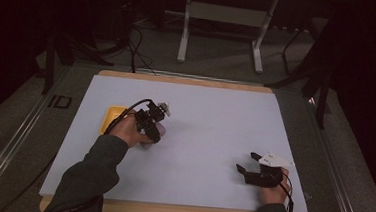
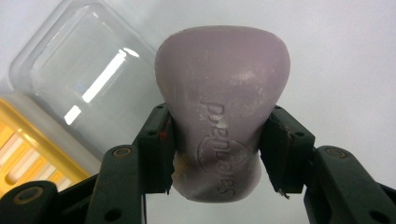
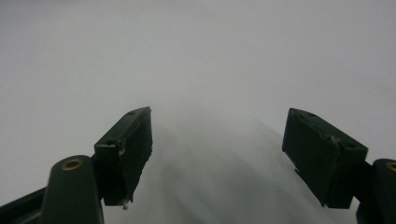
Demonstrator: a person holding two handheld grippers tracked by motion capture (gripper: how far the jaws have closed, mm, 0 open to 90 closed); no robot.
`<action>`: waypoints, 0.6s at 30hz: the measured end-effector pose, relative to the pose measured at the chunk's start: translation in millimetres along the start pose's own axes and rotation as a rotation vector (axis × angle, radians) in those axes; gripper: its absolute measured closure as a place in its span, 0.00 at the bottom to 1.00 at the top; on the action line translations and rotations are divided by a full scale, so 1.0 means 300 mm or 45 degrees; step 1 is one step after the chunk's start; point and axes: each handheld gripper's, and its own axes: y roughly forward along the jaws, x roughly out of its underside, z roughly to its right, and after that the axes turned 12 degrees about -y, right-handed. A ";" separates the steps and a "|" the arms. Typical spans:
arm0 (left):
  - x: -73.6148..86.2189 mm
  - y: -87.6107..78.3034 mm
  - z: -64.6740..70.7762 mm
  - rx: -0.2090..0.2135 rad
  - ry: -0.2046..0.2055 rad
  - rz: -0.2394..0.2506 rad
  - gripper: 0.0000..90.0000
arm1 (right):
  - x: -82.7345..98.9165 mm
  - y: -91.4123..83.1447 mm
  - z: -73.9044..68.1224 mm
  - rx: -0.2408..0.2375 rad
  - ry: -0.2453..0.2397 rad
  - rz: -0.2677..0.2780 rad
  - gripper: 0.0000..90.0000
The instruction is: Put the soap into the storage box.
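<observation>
Soap is clamped between the jaws of the left gripper (image 2: 215,154): a lilac bar of soap (image 2: 222,107) with a waisted shape and a stamped brand mark is pinched at its narrow middle, both pads pressed against its sides. Behind the bar, in the left gripper view, a clear plastic lid (image 2: 88,79) is seen lying on the white table surface (image 2: 345,60), and a yellow soap dish (image 2: 32,158) with slots is seen just beside that lid, at the lower left. In the high view the left gripper (image 1: 155,126) is held over the left part of the white table surface (image 1: 215,123), with the yellow soap dish (image 1: 112,115) just behind the hand. The right gripper (image 1: 250,161) is rested low near the front right of the table, well apart from the soap; its jaws are spread wide with nothing between them, as is shown in the right gripper view (image 3: 217,154).
</observation>
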 end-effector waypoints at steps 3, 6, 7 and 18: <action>0.003 -0.002 -0.010 -0.004 -0.006 -0.005 0.56 | 0.000 0.000 0.000 0.000 0.000 0.000 0.27; 0.005 -0.003 -0.020 -0.008 -0.009 -0.010 0.56 | 0.000 0.000 0.000 0.000 0.000 0.001 0.27; 0.007 -0.004 -0.023 -0.007 -0.015 -0.009 0.56 | 0.000 0.000 0.000 0.000 -0.001 0.002 0.26; 0.021 -0.011 -0.066 -0.022 -0.069 -0.007 0.56 | 0.000 0.000 0.000 0.000 0.002 0.001 0.26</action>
